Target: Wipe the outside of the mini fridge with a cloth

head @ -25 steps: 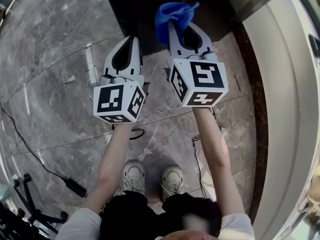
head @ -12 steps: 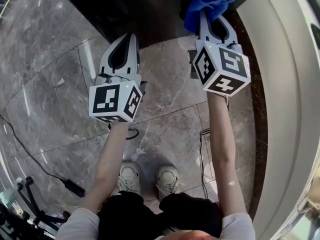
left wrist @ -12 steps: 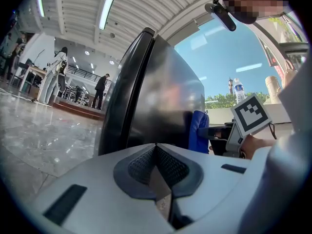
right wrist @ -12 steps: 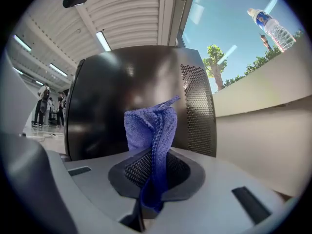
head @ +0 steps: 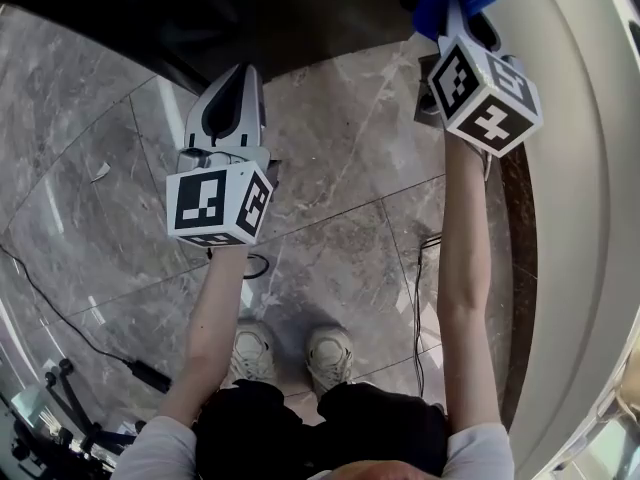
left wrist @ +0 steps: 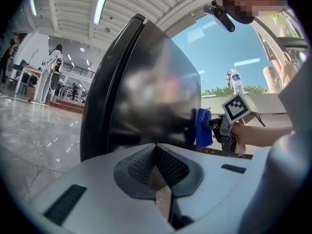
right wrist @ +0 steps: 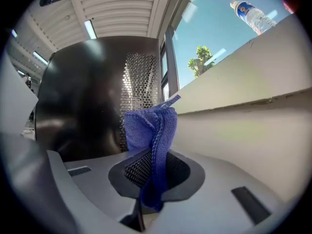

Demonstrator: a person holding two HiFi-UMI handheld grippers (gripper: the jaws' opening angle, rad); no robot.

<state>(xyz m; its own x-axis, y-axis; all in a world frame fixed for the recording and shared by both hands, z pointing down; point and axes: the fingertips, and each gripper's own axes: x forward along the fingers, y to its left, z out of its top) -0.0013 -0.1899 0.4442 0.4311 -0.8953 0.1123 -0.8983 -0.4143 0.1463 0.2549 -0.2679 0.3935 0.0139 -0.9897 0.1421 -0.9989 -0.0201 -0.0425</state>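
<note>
Marble floor point(head: 340, 238), cloth point(right wrist: 148, 126) clamped in right gripper point(right wrist: 152, 152)

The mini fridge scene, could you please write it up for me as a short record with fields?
fridge: black mini fridge, glossy side
cloth: blue cloth, seems to touch the fridge's side
right: right gripper, fingers shut on the cloth
left: left gripper, fingers together, empty, held back from the fridge
floor: grey marble floor
ledge: pale ledge with a water bottle on top

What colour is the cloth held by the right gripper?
Blue cloth, shown best in the right gripper view.
</note>
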